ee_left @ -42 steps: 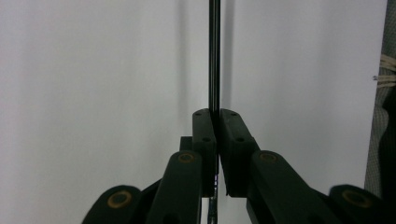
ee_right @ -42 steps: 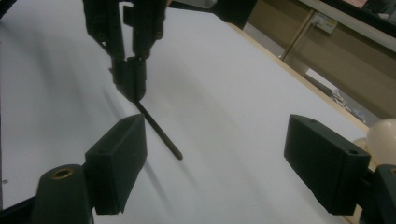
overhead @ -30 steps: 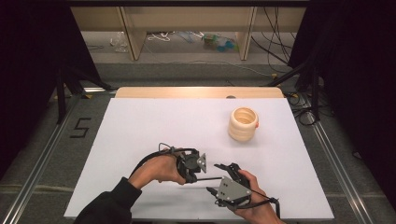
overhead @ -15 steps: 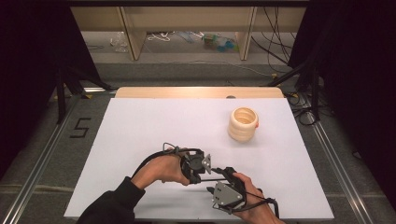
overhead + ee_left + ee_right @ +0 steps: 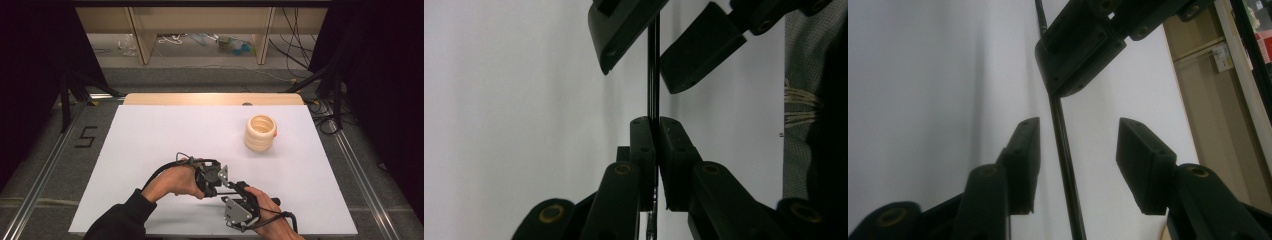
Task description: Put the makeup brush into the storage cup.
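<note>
Centrally, the white surface (image 5: 150,150) carries a cream ribbed ring stack (image 5: 260,133) toward its far right, well apart from both hands. Left claw (image 5: 220,176) — jaws clamped tight on a thin black rod (image 5: 653,65), near the front edge. Right claw (image 5: 234,187) — jaws partway apart and just closing in, rod between them, pads not touching it.
</note>
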`<action>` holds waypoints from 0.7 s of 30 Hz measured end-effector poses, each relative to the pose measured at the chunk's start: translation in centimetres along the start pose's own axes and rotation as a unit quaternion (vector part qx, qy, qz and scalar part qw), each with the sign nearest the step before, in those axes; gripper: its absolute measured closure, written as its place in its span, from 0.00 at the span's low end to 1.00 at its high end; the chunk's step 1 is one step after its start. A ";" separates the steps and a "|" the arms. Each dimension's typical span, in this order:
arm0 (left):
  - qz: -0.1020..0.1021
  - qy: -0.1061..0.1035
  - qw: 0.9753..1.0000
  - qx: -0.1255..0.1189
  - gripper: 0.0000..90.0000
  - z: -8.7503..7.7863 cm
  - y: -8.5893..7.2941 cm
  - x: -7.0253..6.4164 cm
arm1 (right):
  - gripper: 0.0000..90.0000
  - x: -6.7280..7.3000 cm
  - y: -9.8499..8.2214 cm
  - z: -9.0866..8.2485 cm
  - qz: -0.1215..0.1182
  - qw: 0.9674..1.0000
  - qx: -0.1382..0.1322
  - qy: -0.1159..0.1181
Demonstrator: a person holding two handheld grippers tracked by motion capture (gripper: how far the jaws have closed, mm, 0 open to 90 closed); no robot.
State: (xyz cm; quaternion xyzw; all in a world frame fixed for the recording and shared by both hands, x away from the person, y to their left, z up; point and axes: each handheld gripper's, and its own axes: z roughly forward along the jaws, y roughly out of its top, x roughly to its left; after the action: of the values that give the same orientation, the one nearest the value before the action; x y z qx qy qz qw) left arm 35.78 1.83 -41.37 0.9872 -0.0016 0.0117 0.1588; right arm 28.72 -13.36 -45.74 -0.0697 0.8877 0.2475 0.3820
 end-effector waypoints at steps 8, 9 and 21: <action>0.000 -0.001 1.000 0.003 0.95 0.1 0.1 0.0 | 0.71 0.6 0.4 0.2 -0.005 1.000 0.012 -0.003; 0.001 -0.001 1.000 0.003 0.95 0.1 0.1 0.1 | 0.72 0.6 0.4 0.3 -0.011 1.000 0.008 0.002; 0.000 -0.003 1.000 0.006 0.95 0.2 0.1 0.0 | 0.79 0.5 0.7 0.7 -0.073 0.997 0.026 0.005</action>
State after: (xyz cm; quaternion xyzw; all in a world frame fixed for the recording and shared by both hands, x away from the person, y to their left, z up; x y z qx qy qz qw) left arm 35.78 1.72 -41.51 0.9883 -0.0018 0.0087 0.1524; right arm 28.55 -12.42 -46.25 -0.1251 0.8883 0.1953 0.3965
